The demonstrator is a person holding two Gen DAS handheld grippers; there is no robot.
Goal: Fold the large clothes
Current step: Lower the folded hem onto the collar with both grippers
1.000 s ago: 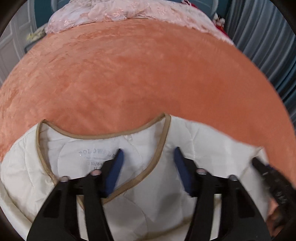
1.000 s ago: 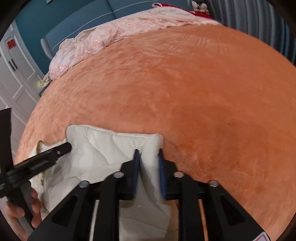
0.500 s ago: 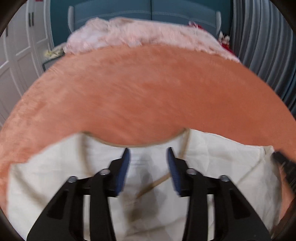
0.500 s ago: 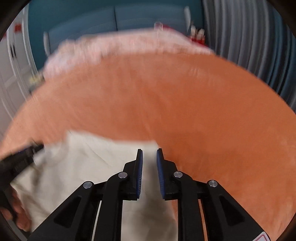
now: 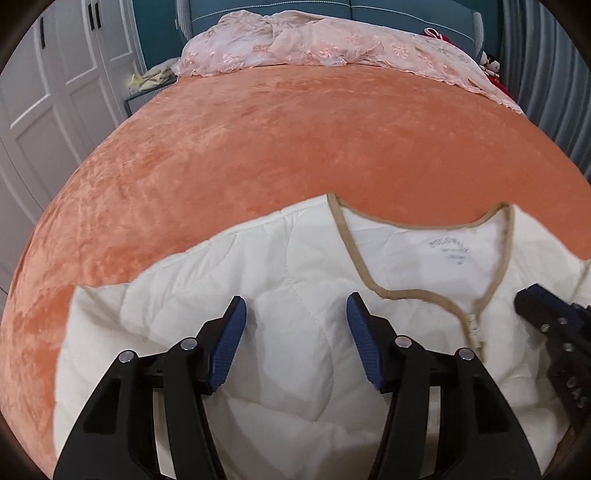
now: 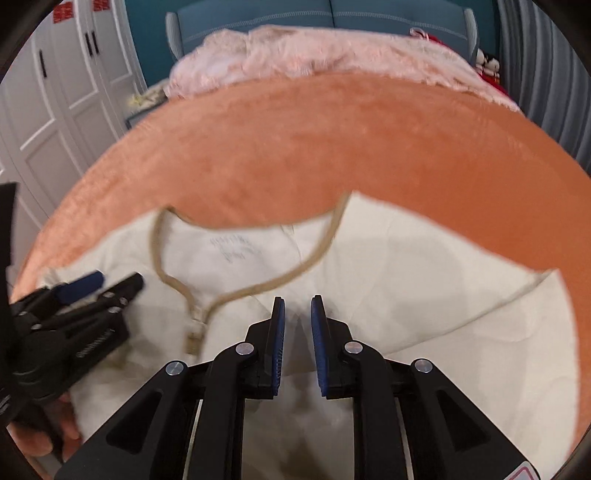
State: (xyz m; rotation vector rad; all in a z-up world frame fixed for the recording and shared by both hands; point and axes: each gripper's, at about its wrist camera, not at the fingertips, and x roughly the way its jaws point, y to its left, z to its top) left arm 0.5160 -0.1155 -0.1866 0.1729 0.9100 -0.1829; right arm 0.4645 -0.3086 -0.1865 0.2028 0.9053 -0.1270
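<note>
An orange bedspread [image 5: 295, 140] (plush) fronts a teal headboard [image 5: 369, 9], white wardrobe doors [image 5: 55, 92] and grey curtains [image 5: 546, 74].

cream quilted jacket [image 5: 303, 295] | tan-trimmed neckline – partly open, printed label showing | spread flat – collar pointing away

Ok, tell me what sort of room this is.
Likely a bedroom: a bed under an orange blanket, a blue headboard behind a pink cover, and white wardrobe doors at left.
</note>
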